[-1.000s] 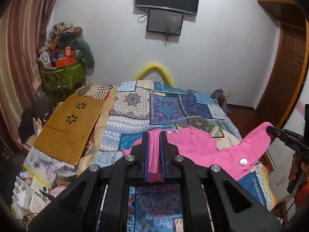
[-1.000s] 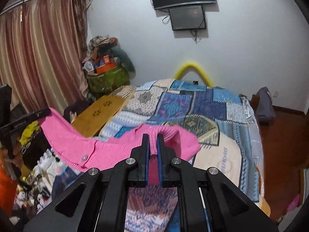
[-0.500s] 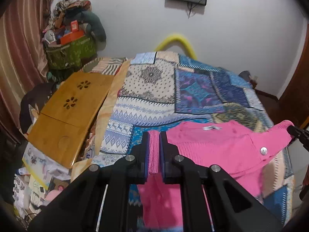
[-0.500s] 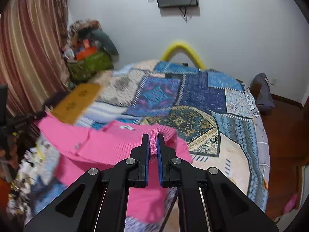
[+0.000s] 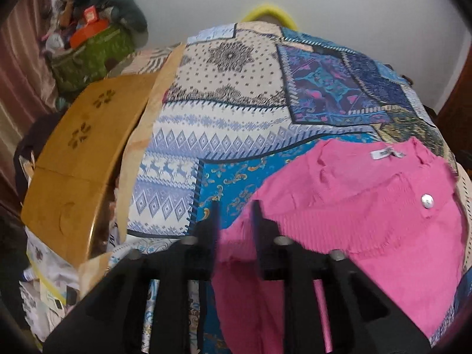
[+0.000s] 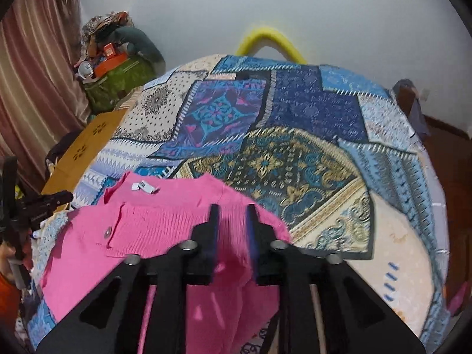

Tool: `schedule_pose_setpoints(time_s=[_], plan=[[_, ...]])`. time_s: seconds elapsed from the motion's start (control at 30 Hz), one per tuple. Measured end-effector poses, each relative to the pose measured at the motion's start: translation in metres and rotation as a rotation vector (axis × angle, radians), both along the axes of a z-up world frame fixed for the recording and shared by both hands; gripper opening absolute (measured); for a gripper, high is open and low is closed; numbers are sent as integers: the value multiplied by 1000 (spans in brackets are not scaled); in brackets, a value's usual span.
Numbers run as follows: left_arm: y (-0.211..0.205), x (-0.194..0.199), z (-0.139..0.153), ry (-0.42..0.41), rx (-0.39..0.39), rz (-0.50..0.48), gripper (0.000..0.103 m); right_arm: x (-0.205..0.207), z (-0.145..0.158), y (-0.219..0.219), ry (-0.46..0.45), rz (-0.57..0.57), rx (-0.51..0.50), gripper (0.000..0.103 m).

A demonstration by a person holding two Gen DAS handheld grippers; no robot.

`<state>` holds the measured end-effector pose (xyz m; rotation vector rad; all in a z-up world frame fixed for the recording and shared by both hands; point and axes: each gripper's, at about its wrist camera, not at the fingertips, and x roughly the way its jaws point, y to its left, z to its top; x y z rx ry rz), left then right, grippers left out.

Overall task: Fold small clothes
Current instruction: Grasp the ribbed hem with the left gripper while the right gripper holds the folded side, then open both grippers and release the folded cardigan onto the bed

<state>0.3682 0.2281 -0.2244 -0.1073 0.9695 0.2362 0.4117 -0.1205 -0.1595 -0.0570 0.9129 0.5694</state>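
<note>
Left Wrist and Right Wrist Views: Pink Garment Released onto Bed

Left wrist view showed the left gripper (image 5: 234,221) angled down at the near edge of the patchwork bedspread (image 5: 224,94). Its jaws were opening; pink cloth lay in the gap, but the pads stood clear of it. The right gripper (image 6: 230,224) was in the same condition: jaws opening, ribbed knit between them, no visible pinch.

The pink knitted garment (image 5: 368,206) lay spread on the near part of the bed, collar and white label (image 5: 383,155) toward the far side, lower part hanging over the near edge. Its long axis ran away from the person, roughly in line with both grippers. A metal snap button (image 5: 427,200) sat on the flap toward the garment's right portion in the left view.

The governing relation was lateral. The garment lay between the two grippers, the left one at its left border and the right one at its right border. Neither was judged nearer; the next fold would probably need both.

Surroundings: a wooden folding board (image 5: 79,159) lay beside the bed on the left, well apart from the garment. A green basket of clutter (image 6: 118,82) stood at the far wall beside a curtain (image 6: 32,67). Nothing lay on the bedspread beyond the collar, so no obstruction to a fold was apparent.
</note>
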Motion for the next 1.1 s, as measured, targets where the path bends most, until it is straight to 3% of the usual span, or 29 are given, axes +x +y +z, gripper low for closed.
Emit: schedule_pose_setpoints(time_s=[0.03,0.07,0.1,0.2,0.27,0.43,0.53,0.67,0.73,0.83,0.97,1.1], plan=[[0,-3,5,-14,0,-1,59,-3,4,-1,-11,7,-3,43],[-2,-7,9,-31,6,-2,65,-4,6,-2,-20,15,-2,51],[-5,-12,14,-49,16,-8,69,-7,8,-2,-30,24,-7,52],[-21,-18,17,-22,42,-77,73,-19,8,1,-30,68,-54,55],[-32,-20,11,12,41,-117,75,-26,1,4,-9,95,-80,63],[-54,-12,-14,101,-16,-183,77,-36,-19,17,45,173,-148,67],[-61,2,-20,106,-12,-200,79,-32,-31,26,61,196,-196,67],[-60,36,-18,143,-80,-251,82,-12,-40,30,124,217,-175,75],[-56,51,-14,131,-27,-216,82,-1,-37,28,133,206,-148,75],[-41,67,2,61,98,-49,82,17,-24,18,48,45,-150,75],[-21,53,21,-32,12,49,82,22,-10,-5,47,-64,-40,75],[-19,34,17,24,2,29,82,6,-9,-10,63,-41,-60,75]])
